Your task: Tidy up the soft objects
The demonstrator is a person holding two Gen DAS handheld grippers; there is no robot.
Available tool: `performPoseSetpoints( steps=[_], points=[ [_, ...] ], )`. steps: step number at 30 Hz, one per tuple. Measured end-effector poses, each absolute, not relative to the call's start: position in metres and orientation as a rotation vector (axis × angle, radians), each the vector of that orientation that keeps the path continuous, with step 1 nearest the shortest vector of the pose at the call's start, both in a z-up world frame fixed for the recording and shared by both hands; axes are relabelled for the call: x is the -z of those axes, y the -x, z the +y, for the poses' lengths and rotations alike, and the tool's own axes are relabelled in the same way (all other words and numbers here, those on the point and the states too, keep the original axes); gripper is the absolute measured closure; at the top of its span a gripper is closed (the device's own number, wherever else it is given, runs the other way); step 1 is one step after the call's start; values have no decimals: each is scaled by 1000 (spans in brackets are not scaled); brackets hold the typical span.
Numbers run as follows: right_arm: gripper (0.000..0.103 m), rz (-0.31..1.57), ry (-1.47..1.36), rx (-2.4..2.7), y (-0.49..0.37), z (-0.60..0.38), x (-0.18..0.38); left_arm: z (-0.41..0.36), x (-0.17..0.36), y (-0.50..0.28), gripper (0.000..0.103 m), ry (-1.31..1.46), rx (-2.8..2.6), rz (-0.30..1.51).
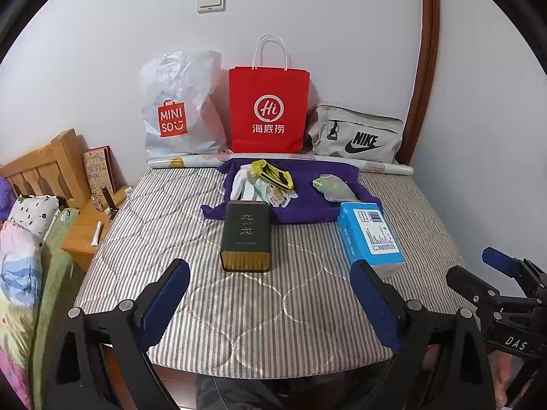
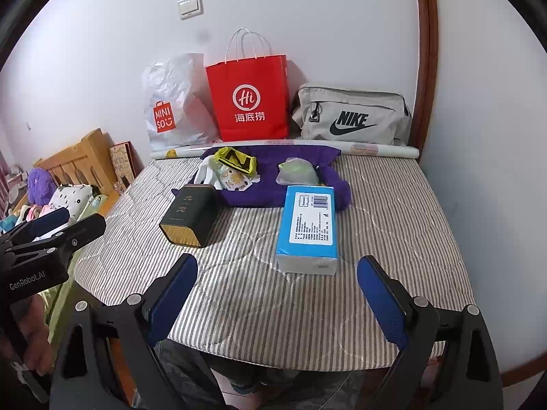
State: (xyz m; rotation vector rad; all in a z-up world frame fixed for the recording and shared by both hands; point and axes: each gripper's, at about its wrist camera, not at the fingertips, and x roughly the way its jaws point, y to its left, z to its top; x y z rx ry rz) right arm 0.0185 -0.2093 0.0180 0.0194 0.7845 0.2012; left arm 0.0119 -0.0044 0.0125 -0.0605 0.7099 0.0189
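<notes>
Both tools hovering low over the near edge of the striped mattress [image 1: 273,307], gripping nothing: left tool [image 1: 270,307] spread wide with blue pads [image 1: 164,304] well apart, right tool [image 2: 277,304] likewise gaping. Further back on the mattress, a purple cloth [image 1: 307,212] spread out flat, carrying the soft things: a white glove [image 1: 244,184] with a yellow-and-black sock [image 1: 273,176] lying over it, a patterned sock [image 1: 278,196] just beside, and off to the right a clear bag of something green [image 1: 333,188]. Nearer in, a dark tea tin [image 1: 247,235] lying on its side, its far end overlapping the cloth's front edge, and a blue tissue pack [image 1: 371,235] lying at the cloth's right corner. Against the wall, left to right, a white MINISO bag [image 1: 177,109], a red paper bag [image 1: 268,109] standing upright, and a grey Nike pouch [image 1: 355,135], with a rolled sheet [image 1: 383,167] lying along their feet.
</notes>
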Motion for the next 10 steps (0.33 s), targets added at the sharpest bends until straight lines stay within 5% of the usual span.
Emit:
performPoseSetpoints(
  steps=[10],
  points=[
    [9,787,-15,-210,-18,-211,-14,-5,-11,-11,8,56,-18,703]
  ],
)
